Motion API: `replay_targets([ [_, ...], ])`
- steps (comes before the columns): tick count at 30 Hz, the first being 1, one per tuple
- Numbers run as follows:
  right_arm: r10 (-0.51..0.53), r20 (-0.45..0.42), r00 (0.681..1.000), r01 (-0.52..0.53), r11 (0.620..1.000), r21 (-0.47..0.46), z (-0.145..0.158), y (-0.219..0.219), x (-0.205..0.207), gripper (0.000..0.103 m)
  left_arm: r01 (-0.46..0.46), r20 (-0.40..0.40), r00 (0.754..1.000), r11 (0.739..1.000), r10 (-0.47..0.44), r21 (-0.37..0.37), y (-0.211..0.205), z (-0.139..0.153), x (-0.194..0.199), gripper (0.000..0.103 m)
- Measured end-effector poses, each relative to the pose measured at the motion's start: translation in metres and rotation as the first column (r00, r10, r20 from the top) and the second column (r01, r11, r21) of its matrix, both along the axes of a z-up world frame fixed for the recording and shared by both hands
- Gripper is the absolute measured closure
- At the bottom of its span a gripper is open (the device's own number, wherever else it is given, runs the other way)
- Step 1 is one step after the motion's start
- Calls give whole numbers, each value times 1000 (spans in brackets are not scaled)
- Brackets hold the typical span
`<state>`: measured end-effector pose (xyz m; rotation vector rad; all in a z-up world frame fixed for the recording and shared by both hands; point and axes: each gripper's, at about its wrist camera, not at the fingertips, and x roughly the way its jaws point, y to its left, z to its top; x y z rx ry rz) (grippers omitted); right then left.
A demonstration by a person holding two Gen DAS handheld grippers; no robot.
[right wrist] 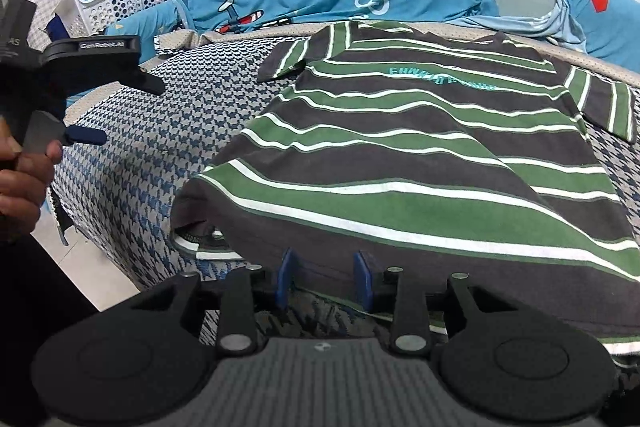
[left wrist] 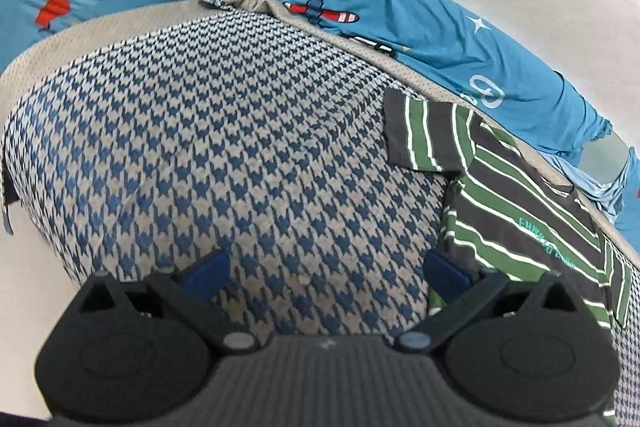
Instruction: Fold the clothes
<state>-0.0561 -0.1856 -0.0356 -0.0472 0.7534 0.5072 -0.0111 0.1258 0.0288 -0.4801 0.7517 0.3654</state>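
In the left wrist view, the left hand-held gripper [left wrist: 326,273] is seen spread wide with nothing between its blue pads, poised over the bare houndstooth bed cover [left wrist: 224,131]. The striped shirt [left wrist: 516,203] is found to its right, its near sleeve flattened just beside the right-hand pad.

In the right wrist view, the right hand-held gripper [right wrist: 325,281] is seen at the shirt's lower hem, its jaws narrowly parted and not clamped on the cloth. The shirt's long axis is laid straight away from this gripper, collar farthest. The right hand is judged nearer; the left hand-held gripper is held above the cover well to the shirt's left
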Motion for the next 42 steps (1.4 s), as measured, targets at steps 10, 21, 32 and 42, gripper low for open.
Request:
replay_targets([
  [10, 60, -13, 998, -59, 998, 35, 2, 7, -1, 70, -10, -11, 1000, 1000, 10, 7, 1, -5, 1, 0],
  [21, 202, 27, 979, -203, 978, 46, 9, 39, -6, 70, -2, -21, 1000, 1000, 2, 23, -3, -7, 4, 0],
  [32, 303, 34, 952, -304, 952, 24, 2, 70, -13, 70, 8, -25, 1000, 999, -7, 33, -3, -11, 4, 0],
  [42, 301, 90, 949, -296, 953, -71, -10, 93, -12, 88, 13, -32, 999, 998, -11, 57, -2, -12, 4, 0],
])
